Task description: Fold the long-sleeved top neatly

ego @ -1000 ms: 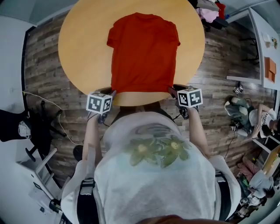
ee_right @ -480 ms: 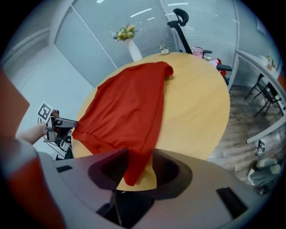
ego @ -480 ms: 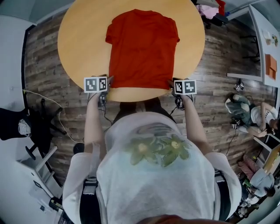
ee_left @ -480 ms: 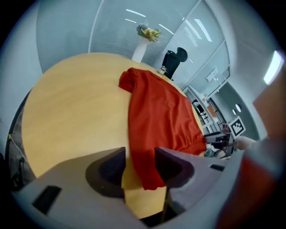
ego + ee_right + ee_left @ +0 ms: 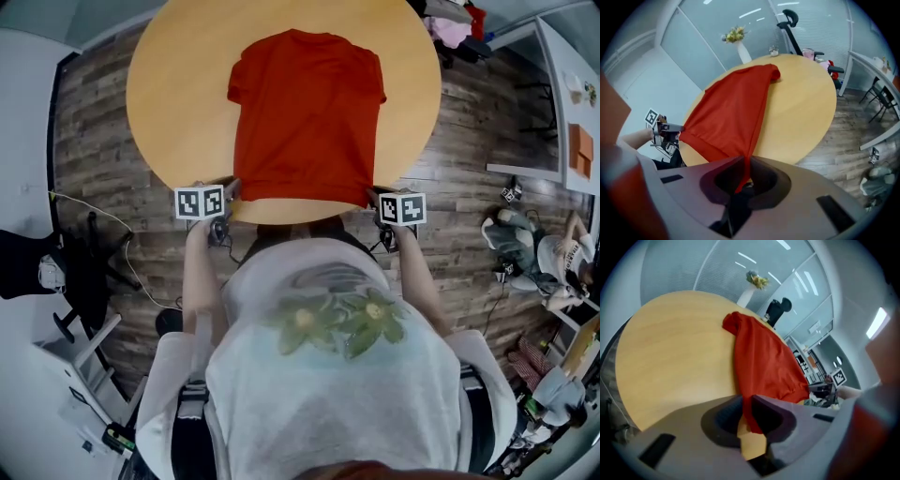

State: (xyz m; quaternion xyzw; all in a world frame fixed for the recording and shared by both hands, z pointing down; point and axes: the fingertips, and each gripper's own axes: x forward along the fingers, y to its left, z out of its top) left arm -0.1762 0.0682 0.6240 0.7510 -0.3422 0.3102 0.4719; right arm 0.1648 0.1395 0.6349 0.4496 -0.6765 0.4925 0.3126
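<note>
Red top [image 5: 307, 117] laid flat on table [image 5: 178, 103], hem at table's near edge. Hem corners clamped by left gripper [image 5: 747, 405] and right gripper [image 5: 744, 165], jaws just closed on cloth. Sleeves seemingly tucked in; hem-to-collar fold judged not yet done.

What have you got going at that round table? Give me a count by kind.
Red top: 1
Round wooden table: 1
Handheld tools: 2, the left tool and the right tool, whose jaws have just closed on the top's hem
Total: 4
</note>
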